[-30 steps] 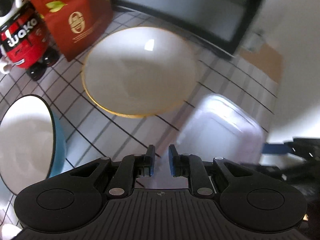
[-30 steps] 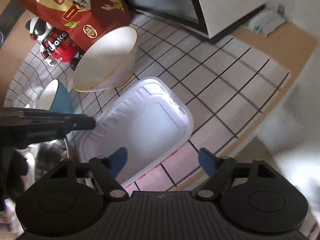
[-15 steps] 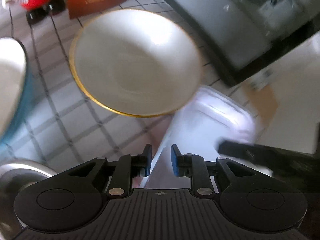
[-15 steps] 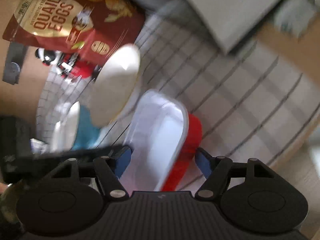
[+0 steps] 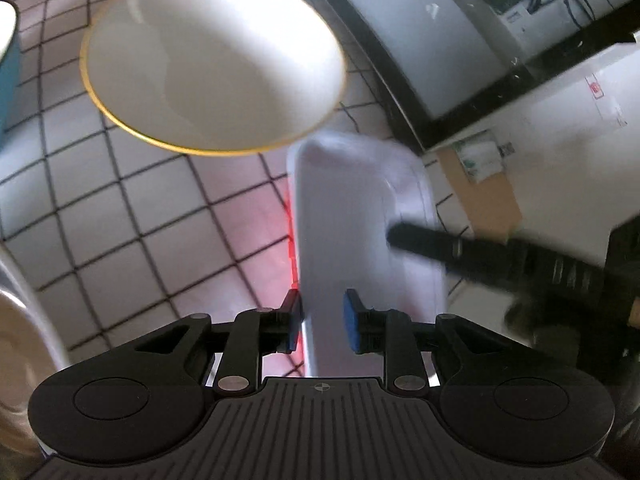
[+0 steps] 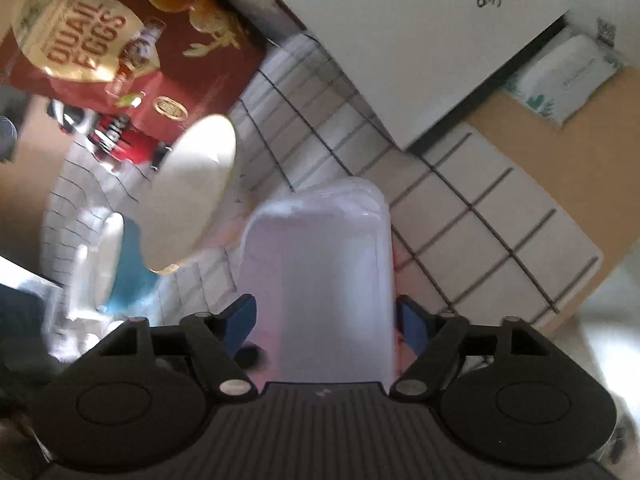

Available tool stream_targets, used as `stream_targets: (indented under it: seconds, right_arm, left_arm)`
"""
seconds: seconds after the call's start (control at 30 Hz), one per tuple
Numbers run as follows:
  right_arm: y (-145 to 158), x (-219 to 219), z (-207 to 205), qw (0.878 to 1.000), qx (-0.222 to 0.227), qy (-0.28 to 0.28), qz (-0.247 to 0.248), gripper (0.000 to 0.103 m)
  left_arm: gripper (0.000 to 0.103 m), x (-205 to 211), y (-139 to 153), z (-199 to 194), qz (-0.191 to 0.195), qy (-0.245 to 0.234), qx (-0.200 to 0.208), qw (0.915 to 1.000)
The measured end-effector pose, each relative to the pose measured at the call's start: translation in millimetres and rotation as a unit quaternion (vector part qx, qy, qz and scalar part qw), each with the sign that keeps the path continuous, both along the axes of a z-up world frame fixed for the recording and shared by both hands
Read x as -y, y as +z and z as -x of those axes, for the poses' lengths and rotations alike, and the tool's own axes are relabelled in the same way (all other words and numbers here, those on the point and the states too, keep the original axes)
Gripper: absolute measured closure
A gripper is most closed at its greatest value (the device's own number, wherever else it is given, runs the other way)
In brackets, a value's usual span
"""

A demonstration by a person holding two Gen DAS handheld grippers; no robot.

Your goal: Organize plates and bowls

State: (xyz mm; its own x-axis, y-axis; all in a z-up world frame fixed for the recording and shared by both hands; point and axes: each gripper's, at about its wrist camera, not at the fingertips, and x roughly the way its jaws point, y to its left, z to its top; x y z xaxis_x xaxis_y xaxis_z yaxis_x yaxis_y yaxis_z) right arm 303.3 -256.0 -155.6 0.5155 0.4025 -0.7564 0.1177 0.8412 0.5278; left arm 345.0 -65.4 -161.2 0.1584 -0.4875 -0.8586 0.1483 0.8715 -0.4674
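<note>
A rectangular tray (image 5: pixel 360 224), white inside and red outside, stands tilted up off the checked tablecloth (image 5: pixel 132 216). My left gripper (image 5: pixel 320 322) has its jaws a little apart around the tray's near rim. My right gripper (image 6: pixel 326 320) is wide open, one finger on each side of the same tray (image 6: pixel 320 272); I cannot tell if the pads touch it. A white bowl with a gold rim (image 5: pixel 212 64) sits just beyond; it also shows in the right wrist view (image 6: pixel 192 192). A blue bowl (image 6: pixel 128 260) sits to the left.
A red snack bag (image 6: pixel 120 40) and a red and black toy figure (image 6: pixel 112 140) stand at the back. A white box (image 6: pixel 420 40) stands behind the cloth. A metal bowl (image 5: pixel 20 344) is at the near left. The table edge (image 6: pixel 580 160) runs on the right.
The tray has been tipped up from lying flat to standing on edge. Both grippers moved in around it, and the left jaws opened a little wider.
</note>
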Motion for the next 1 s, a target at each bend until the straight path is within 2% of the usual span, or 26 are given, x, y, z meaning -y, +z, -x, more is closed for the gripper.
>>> stream_targets:
  seconds: [0.13, 0.23, 0.3, 0.43, 0.5, 0.6, 0.67, 0.73, 0.87, 1.0]
  right_arm:
    - [11, 0, -18, 0.999, 0.004, 0.003, 0.038, 0.024]
    - [21, -9, -15, 0.993, 0.025, 0.007, 0.112, 0.024]
    - [31, -16, -2, 0.988, 0.046, 0.015, 0.144, 0.023]
    - [46, -39, 19, 0.988, 0.077, 0.051, 0.121, 0.020]
    - [49, -62, 24, 0.990, 0.087, 0.080, 0.080, 0.019]
    - [41, -106, 20, 0.987, 0.072, 0.143, 0.003, 0.016]
    - [30, -142, 14, 0.983, 0.056, 0.177, -0.010, 0.015]
    - [19, -175, 10, 0.976, 0.042, 0.214, -0.003, 0.015]
    - [1, -218, 6, 0.966, 0.028, 0.256, 0.019, 0.012]
    - [-7, -230, 8, 0.960, 0.013, 0.274, 0.055, 0.011]
  left_arm:
    - [0.078, 7, -4, 1, 0.013, 0.010, 0.000, 0.9999]
    - [0.078, 1, 9, 10, 0.018, 0.003, 0.012, 0.9998]
    - [0.078, -7, 21, 21, 0.027, 0.001, 0.023, 0.9994]
    - [0.078, -46, 59, 47, 0.058, 0.023, 0.061, 0.9962]
    - [0.078, -74, 77, 61, 0.050, 0.056, 0.091, 0.9930]
    - [0.078, -119, 94, 79, -0.003, 0.139, 0.131, 0.9816]
    - [0.078, -154, 100, 97, -0.068, 0.202, 0.158, 0.9642]
    - [0.078, -187, 100, 112, -0.105, 0.252, 0.152, 0.9499]
    - [0.078, -232, 80, 131, -0.102, 0.329, 0.103, 0.9329]
    - [0.078, -240, 59, 138, -0.078, 0.358, 0.090, 0.9263]
